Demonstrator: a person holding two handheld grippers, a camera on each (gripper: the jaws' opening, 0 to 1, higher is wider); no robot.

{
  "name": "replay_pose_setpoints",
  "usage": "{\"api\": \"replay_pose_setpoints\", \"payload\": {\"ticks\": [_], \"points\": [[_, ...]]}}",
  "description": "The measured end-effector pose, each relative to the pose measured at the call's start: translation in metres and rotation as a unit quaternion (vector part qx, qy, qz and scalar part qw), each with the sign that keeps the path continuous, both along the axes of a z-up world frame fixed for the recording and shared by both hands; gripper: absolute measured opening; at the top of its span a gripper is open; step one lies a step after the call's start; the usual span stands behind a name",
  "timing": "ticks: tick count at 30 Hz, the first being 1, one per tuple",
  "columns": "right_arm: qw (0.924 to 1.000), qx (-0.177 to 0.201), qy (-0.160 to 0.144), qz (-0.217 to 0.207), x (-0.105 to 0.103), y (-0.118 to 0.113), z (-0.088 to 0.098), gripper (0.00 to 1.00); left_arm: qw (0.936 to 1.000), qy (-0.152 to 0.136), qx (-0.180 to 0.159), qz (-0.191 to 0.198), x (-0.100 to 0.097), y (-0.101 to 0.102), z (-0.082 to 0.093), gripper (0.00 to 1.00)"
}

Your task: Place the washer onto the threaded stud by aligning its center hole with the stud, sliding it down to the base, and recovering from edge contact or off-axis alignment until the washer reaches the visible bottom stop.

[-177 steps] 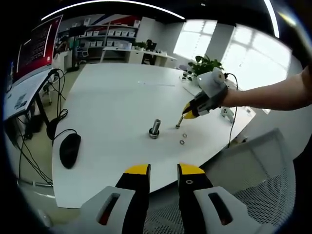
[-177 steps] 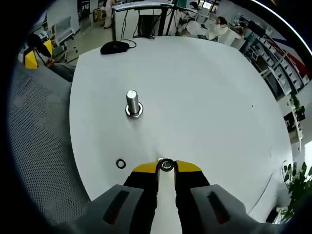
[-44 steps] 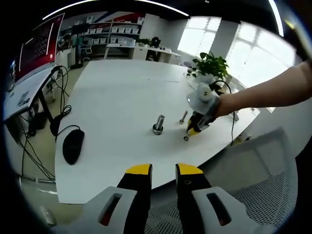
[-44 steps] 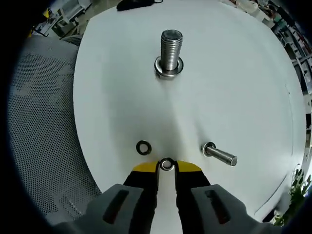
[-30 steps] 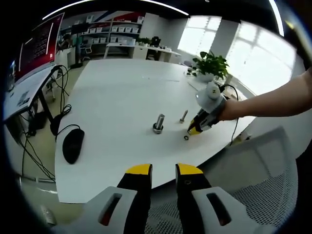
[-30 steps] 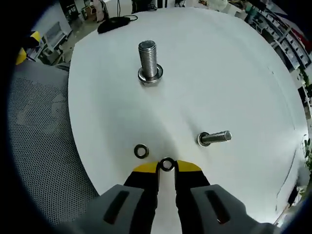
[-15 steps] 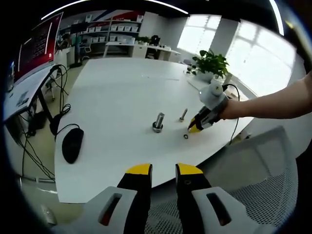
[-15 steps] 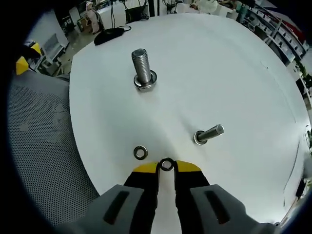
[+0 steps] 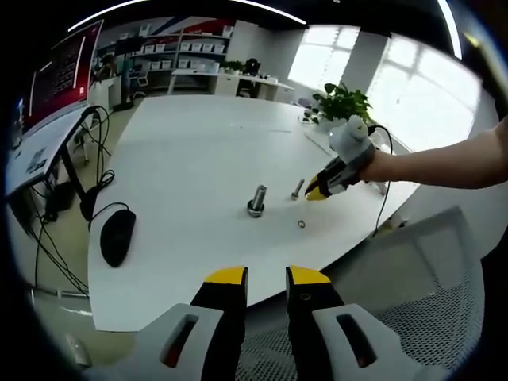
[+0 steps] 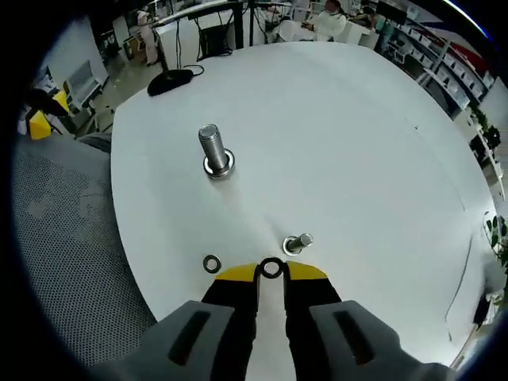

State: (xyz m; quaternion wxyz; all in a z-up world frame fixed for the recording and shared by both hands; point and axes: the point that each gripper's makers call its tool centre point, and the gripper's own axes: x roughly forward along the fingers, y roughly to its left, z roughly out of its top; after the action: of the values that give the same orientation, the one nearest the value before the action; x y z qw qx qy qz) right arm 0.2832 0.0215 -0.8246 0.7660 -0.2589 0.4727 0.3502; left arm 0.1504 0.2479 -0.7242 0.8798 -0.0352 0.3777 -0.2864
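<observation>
Steel ring of a washer [image 10: 271,268] sits pinched between the yellow tips of the right claw [image 10: 271,271], carried above the table's [image 10: 357,143] near edge. Just beyond lie a small bolt [image 10: 298,242] and a spare washer [image 10: 211,263]. Farther toward the middle stands the upright stud [image 10: 214,153], another washer seemingly at its base. The carry step seems underway; next, centre the hole over the stud's tip and lower squarely. The left claw [image 9: 266,279] hangs off the table, parted and empty. No containers appear.

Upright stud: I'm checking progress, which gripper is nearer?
Right. The right gripper hovers beside the upright stud, holding a washer; the left gripper sits off the table edge.
</observation>
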Motion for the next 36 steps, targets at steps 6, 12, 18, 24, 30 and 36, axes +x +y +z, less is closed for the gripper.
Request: {"api": "replay_pose_setpoints", "payload": {"ticks": [6,12,18,24,30,36], "points": [[0.9998,-0.006,-0.016,0.012,0.006,0.002,0.012,0.14,1.0000,-0.001,-0.002,-0.002,0.000,-0.001,0.000,0.17],[0.9995,-0.008,-0.023,0.019,0.006,0.002,0.018,0.14,1.0000,-0.002,-0.005,-0.001,0.001,-0.001,0.001,0.17],[0.9989,-0.008,-0.039,0.024,0.013,0.005,0.025,0.14,1.0000,-0.003,-0.006,-0.004,0.001,-0.001,0.001,0.17],[0.9981,-0.017,-0.047,0.037,0.017,0.007,0.023,0.14,0.9999,-0.006,-0.010,-0.004,0.002,-0.002,0.003,0.17],[0.9979,-0.029,-0.044,0.037,0.023,0.005,0.020,0.14,0.9999,-0.006,-0.010,-0.006,0.001,-0.002,0.002,0.17],[0.9981,-0.032,-0.033,0.040,0.025,0.005,0.016,0.14,0.9999,-0.005,-0.011,-0.009,0.001,-0.003,0.003,0.17]]}}
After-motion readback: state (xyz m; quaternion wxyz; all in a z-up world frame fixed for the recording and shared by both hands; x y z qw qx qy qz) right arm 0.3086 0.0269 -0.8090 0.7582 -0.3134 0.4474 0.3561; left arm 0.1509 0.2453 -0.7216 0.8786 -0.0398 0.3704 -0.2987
